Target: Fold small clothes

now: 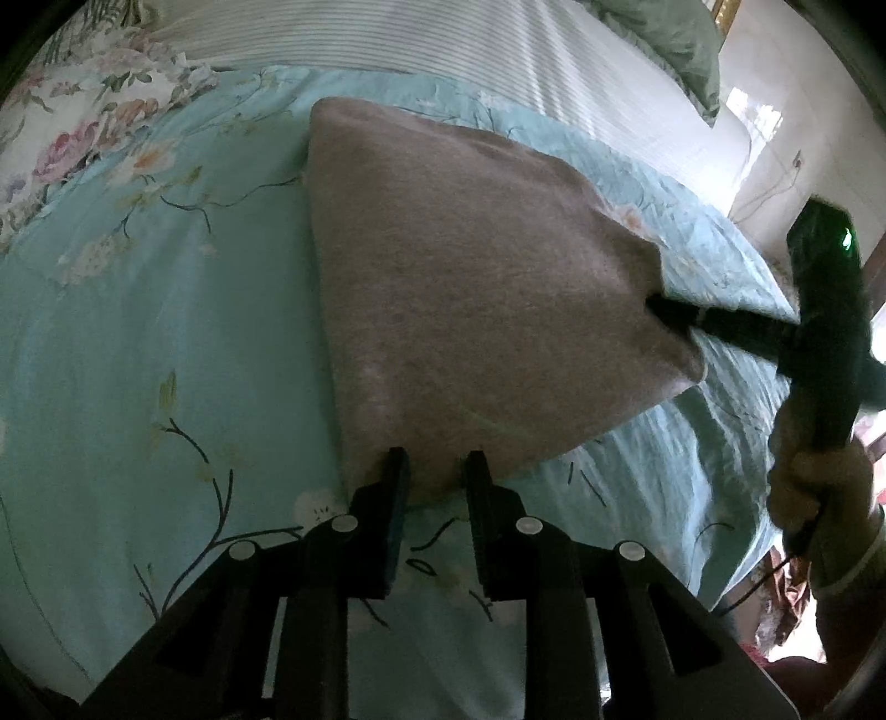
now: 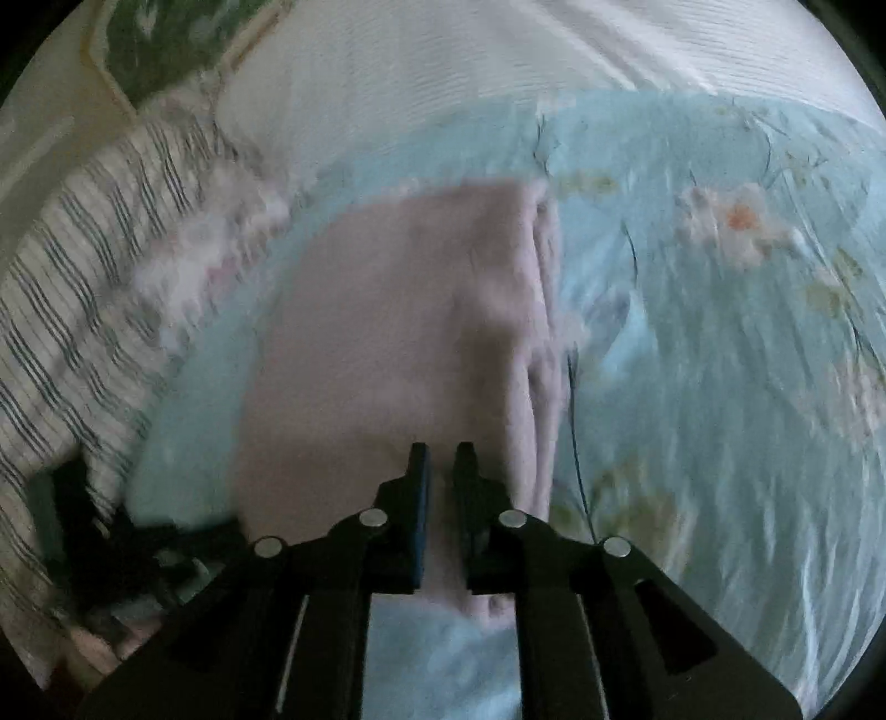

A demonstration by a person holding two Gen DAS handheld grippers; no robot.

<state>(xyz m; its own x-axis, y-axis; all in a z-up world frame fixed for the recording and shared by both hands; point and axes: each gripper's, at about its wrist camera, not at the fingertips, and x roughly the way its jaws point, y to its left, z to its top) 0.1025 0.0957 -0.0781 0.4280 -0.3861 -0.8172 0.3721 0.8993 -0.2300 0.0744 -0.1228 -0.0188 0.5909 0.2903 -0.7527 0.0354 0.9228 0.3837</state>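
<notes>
A pinkish-grey garment (image 1: 470,288) is lifted off the floral bedsheet (image 1: 138,332). Its near corner is gripped by the slightly parted left gripper (image 1: 434,462); its other corner is pinched by the nearly closed right gripper (image 2: 442,457)

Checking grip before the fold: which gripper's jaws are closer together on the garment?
The right gripper: its jaws pinch the pinkish-grey garment, nearly closed; the left gripper has its jaws wider at the near edge.

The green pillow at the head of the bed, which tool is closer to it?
Right. The right tool grips the grey cloth's edge on the green pillow's side; the left tool sits at the opposite near corner.
</notes>
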